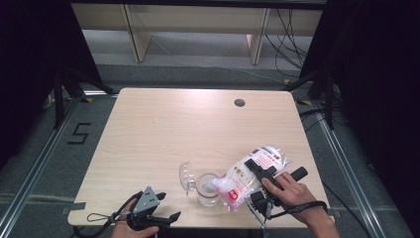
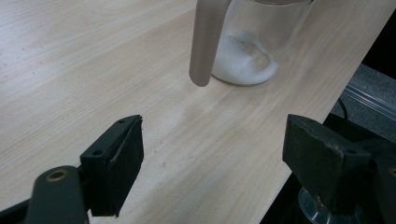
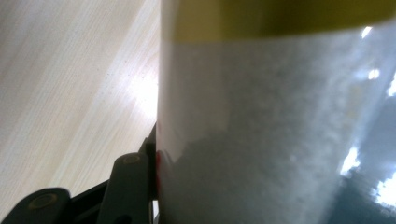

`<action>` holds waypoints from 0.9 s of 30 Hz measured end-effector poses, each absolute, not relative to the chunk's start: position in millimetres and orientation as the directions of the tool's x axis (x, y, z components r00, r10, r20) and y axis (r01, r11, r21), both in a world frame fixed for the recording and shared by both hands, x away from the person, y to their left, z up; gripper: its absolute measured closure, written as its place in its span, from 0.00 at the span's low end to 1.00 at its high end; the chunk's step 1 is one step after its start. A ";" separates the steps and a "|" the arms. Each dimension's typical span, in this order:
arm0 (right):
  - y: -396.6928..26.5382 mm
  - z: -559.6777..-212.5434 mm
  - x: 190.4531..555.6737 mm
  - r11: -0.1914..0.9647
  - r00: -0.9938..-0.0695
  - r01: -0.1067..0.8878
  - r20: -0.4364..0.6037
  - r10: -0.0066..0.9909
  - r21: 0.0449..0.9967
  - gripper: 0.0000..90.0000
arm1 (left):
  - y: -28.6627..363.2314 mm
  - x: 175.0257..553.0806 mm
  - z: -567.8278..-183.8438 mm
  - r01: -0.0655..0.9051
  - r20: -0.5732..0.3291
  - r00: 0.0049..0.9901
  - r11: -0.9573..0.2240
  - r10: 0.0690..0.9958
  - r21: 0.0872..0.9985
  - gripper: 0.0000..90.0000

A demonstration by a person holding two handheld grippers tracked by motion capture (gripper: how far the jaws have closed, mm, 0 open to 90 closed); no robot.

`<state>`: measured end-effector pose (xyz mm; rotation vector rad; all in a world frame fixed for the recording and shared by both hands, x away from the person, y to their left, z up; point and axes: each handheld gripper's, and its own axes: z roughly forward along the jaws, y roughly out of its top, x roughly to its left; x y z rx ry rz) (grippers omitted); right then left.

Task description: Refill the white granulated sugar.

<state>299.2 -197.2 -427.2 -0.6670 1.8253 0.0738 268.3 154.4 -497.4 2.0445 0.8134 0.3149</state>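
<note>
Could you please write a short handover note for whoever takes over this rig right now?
Right gripper: shut on the bag of white grains, tilted with its mouth at the glass jar.
Left gripper: open, holding nothing, near the table's front edge.
Lid: off, leaning beside the jar.
Done: a little white powder covers the jar's bottom.
Left: probably finish pouring, set the bag down, put the lid on.

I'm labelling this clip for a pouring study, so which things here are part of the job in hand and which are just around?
In the job:
- bag of white grains, tilted over the jar, clamped in the right gripper
- glass jar, some white grains inside
- jar lid, leaning beside the jar

Just around:
- left gripper, open, holding nothing
- table
- cable hole
</note>
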 end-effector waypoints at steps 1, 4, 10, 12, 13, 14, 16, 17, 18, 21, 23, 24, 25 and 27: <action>-197.2 -427.2 299.2 0.837 -0.205 -0.475 -0.891 -0.404 -0.271 0.59 | 154.4 268.3 -497.4 0.428 -0.082 0.753 -0.392 0.653 0.814 0.22; -198.6 -428.3 298.4 0.849 -0.225 -0.462 -0.893 -0.390 -0.255 0.59 | 154.4 268.3 -497.4 0.428 -0.081 0.753 -0.392 0.653 0.815 0.22; -197.4 -426.4 298.7 0.838 -0.217 -0.470 -0.884 -0.415 -0.278 0.59 | 153.7 267.4 -497.7 0.443 -0.097 0.743 -0.379 0.662 0.812 0.22; -197.3 -426.3 298.6 0.837 -0.215 -0.470 -0.883 -0.417 -0.280 0.59 | 154.0 268.2 -497.8 0.424 -0.082 0.753 -0.386 0.653 0.819 0.22; -198.0 -426.8 297.8 0.845 -0.224 -0.461 -0.886 -0.405 -0.270 0.59 | 155.0 268.6 -497.5 0.419 -0.072 0.759 -0.401 0.648 0.814 0.22; -198.4 -427.0 297.5 0.848 -0.226 -0.457 -0.888 -0.402 -0.268 0.59 | 154.7 267.8 -497.4 0.439 -0.086 0.749 -0.394 0.657 0.808 0.22; -198.3 -426.7 297.4 0.847 -0.222 -0.453 -0.885 -0.410 -0.279 0.60 | 154.7 267.9 -497.5 0.436 -0.083 0.751 -0.396 0.656 0.808 0.22; -198.1 -426.4 297.2 0.845 -0.219 -0.453 -0.883 -0.415 -0.284 0.60 | 154.0 267.6 -497.8 0.438 -0.090 0.747 -0.386 0.659 0.811 0.22; -197.8 -425.6 297.1 0.842 -0.218 -0.457 -0.882 -0.417 -0.285 0.60 | 153.2 267.3 -498.4 0.440 -0.098 0.744 -0.374 0.661 0.817 0.22; -197.7 -425.6 296.8 0.845 -0.217 -0.455 -0.885 -0.411 -0.281 0.60 | 153.6 267.3 -497.8 0.443 -0.097 0.743 -0.378 0.662 0.813 0.22; -197.8 -425.9 296.6 0.844 -0.212 -0.459 -0.887 -0.409 -0.279 0.60 | 154.5 268.4 -497.7 0.422 -0.078 0.756 -0.393 0.650 0.817 0.22; -197.9 -426.2 296.3 0.845 -0.213 -0.457 -0.889 -0.405 -0.276 0.60 | 155.4 268.8 -497.1 0.420 -0.068 0.761 -0.409 0.646 0.810 0.22; -197.8 -426.0 296.6 0.844 -0.211 -0.460 -0.889 -0.407 -0.277 0.60 | 154.6 267.8 -497.5 0.438 -0.085 0.749 -0.395 0.657 0.808 0.22; -197.7 -426.5 296.6 0.845 -0.211 -0.455 -0.887 -0.410 -0.281 0.60 | 154.7 267.8 -497.3 0.438 -0.085 0.750 -0.396 0.656 0.807 0.22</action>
